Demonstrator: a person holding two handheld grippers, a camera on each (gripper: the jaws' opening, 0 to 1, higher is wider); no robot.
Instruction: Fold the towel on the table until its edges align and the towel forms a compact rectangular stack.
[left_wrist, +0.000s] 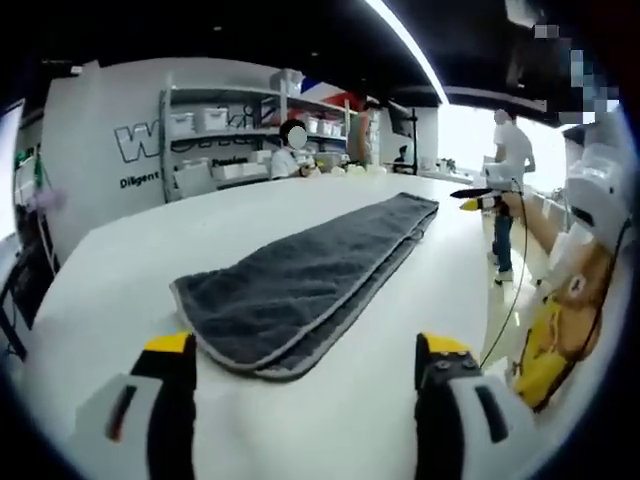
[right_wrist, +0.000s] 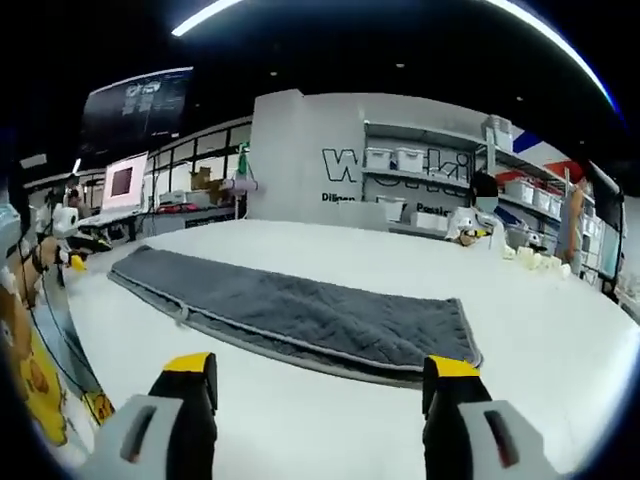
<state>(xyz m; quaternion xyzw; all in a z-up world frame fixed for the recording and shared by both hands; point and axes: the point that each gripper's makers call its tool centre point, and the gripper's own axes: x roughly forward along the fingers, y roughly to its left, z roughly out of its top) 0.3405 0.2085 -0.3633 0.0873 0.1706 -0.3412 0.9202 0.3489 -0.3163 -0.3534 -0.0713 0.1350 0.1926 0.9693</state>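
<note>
A dark grey towel (left_wrist: 300, 275) with a lighter hem lies on the white table (left_wrist: 120, 270) as a long narrow strip, folded lengthwise into two layers. My left gripper (left_wrist: 305, 350) stands open just short of the towel's near short end, with nothing between its yellow-tipped jaws. In the right gripper view the towel (right_wrist: 300, 305) runs from left to right across the table (right_wrist: 560, 340), and my right gripper (right_wrist: 320, 368) is open in front of its long edge, apart from it. The right gripper (left_wrist: 465, 198) hovers near the towel's far end. The left gripper (right_wrist: 85, 250) shows beyond the left end.
Shelves with white bins (left_wrist: 215, 125) stand behind the table. A seated person (left_wrist: 292, 148) is at the far edge, near small items (left_wrist: 350, 168). Another person (left_wrist: 510, 160) stands beside the table's right edge. Monitors (right_wrist: 125, 180) sit at the back left.
</note>
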